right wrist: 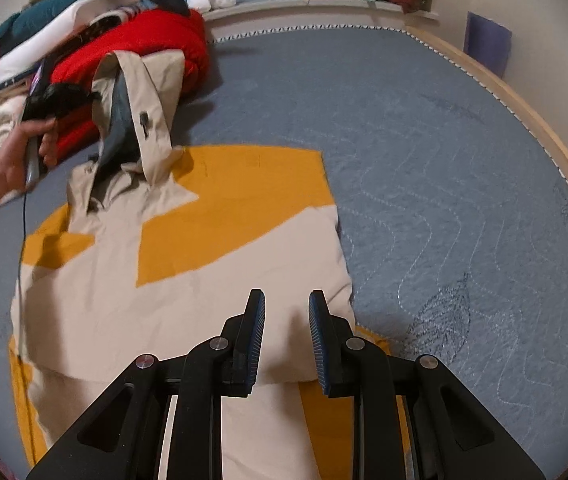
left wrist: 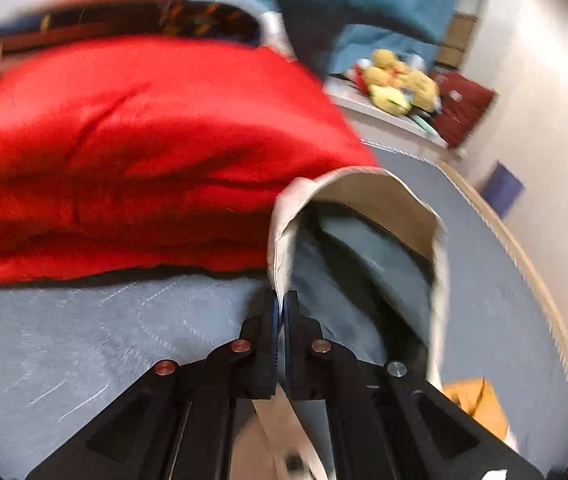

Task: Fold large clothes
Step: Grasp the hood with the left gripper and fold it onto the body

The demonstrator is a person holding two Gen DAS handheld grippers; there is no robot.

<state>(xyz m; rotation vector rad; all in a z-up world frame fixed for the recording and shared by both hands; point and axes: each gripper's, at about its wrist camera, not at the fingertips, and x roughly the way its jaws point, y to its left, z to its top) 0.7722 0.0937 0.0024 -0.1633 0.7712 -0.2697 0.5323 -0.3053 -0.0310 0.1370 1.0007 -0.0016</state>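
Black fingers of the right gripper (right wrist: 282, 300) hang partly spread and empty over the near right part of the beige coat (right wrist: 188, 280), their pads clear of the cloth. That coat lies spread on a yellow cloth (right wrist: 244, 176) over the grey bed cover (right wrist: 444, 160), its body flattened towards the near side and its sleeve lifted at the far left.

At that far left, the left gripper (left wrist: 283, 300) is pressed together on the edge of the sleeve cuff (left wrist: 364, 188); the cuff's mouth stands open just beyond the fingertips, showing a grey lining. From the right wrist view a hand (right wrist: 8, 160) holds that gripper beside a red quilt (right wrist: 180, 40), with the sleeve raised off the bed.

This looks like an early fold: bringing the sleeve in across the coat's body. Next, the pinched sleeve likely needs carrying to the right and towards the near side, then laying flat on the chest, while the right gripper could press or pin the body so it does not drag. The blurred left view hides how deep the pinch sits.
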